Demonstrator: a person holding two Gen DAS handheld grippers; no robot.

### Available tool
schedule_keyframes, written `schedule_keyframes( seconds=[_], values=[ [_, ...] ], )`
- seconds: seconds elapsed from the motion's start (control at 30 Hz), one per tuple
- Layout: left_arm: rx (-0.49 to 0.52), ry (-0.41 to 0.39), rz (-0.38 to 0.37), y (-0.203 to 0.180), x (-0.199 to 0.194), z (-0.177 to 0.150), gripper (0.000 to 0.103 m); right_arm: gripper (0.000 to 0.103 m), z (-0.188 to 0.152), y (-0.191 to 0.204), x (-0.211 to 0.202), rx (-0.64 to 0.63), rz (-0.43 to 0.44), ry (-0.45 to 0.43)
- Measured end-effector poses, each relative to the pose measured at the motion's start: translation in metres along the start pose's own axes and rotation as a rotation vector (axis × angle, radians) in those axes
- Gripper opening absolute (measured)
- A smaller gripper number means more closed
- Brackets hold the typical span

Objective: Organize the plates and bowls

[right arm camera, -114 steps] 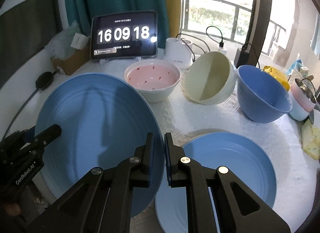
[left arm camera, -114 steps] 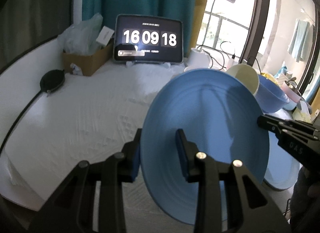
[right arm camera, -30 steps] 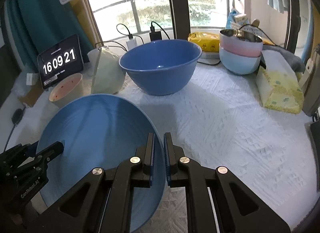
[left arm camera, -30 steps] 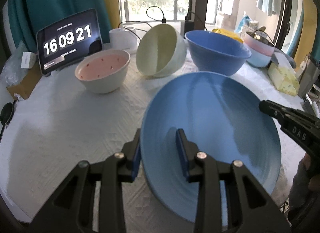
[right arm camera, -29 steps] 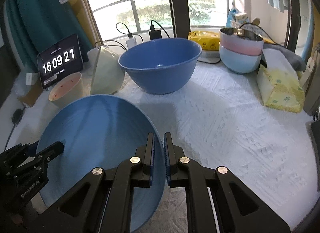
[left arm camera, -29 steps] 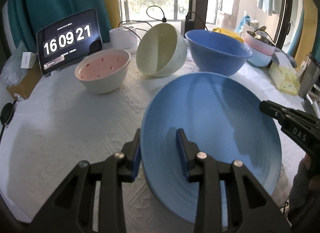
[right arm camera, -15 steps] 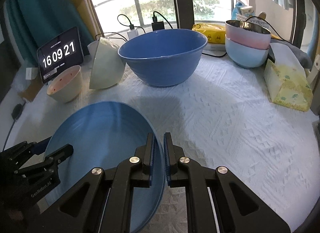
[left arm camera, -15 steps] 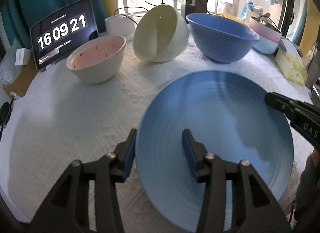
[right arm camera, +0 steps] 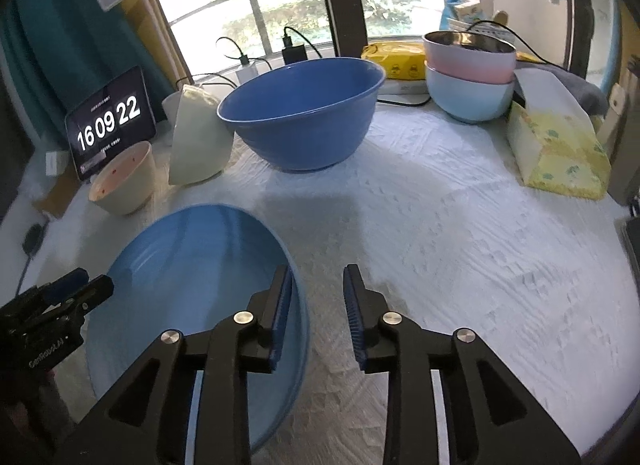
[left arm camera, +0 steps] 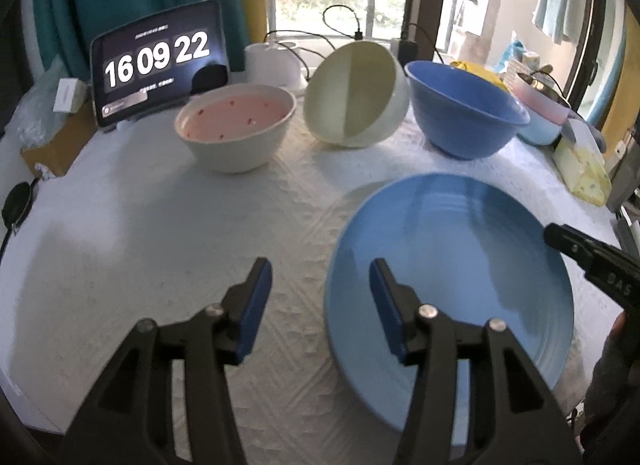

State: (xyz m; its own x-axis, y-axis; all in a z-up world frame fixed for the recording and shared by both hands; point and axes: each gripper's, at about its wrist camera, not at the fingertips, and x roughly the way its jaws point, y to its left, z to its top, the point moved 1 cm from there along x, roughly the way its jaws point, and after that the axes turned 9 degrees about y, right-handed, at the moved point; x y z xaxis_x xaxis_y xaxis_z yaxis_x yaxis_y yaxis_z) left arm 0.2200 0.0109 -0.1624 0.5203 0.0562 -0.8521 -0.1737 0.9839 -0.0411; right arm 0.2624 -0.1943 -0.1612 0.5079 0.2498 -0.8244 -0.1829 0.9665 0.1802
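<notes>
The left gripper (left arm camera: 320,297) has just been opening. Its jaws now stand apart, and the rim of the blue plate (left arm camera: 460,249) lies between them, but the pads do not press on it. The right gripper (right arm camera: 316,305) has just been opening too. Its jaws stand a little apart at the other side of the same plate, with the rim just beside its left finger (right arm camera: 280,305), and nothing is squeezed. So it looks like both hands have let the plate go, because it is now where it should be.

The blue plate lies flat on the table (left arm camera: 140,233), near its front edge. It seems to sit on another plate, since a second rim shows just under it in the right wrist view.

Farther back stand the bowls. The pink bowl (left arm camera: 236,125) sits upright. The cream bowl (left arm camera: 356,105) is tipped on its side and leans against the big blue bowl (left arm camera: 464,113). It may need to be set straight or nested next. Toward the back right corner, a small pink bowl (right arm camera: 468,53) sits inside a light blue bowl (right arm camera: 468,97), already stacked. A tissue box (right arm camera: 560,153) lies near the right edge. A clock screen (left arm camera: 156,61) stands toward the back left corner.
</notes>
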Motion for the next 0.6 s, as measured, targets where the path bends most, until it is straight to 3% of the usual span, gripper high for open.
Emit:
schedule_keyframes(
  seconds=[0.13,0.4,0.6],
  values=[
    [-0.017,0.019,-0.034,0.003,0.004,-0.005,0.053,0.038,-0.007,-0.002,-0.003,0.021,0.038,0.01],
    [-0.023,0.082,-0.071,-0.003,0.019,-0.011,0.053,0.039,-0.02,-0.004,0.011,0.062,0.109,0.082],
    [-0.035,0.072,-0.092,-0.002,0.021,-0.013,0.053,0.039,-0.025,-0.002,0.016,0.072,0.163,0.099]
  ],
)
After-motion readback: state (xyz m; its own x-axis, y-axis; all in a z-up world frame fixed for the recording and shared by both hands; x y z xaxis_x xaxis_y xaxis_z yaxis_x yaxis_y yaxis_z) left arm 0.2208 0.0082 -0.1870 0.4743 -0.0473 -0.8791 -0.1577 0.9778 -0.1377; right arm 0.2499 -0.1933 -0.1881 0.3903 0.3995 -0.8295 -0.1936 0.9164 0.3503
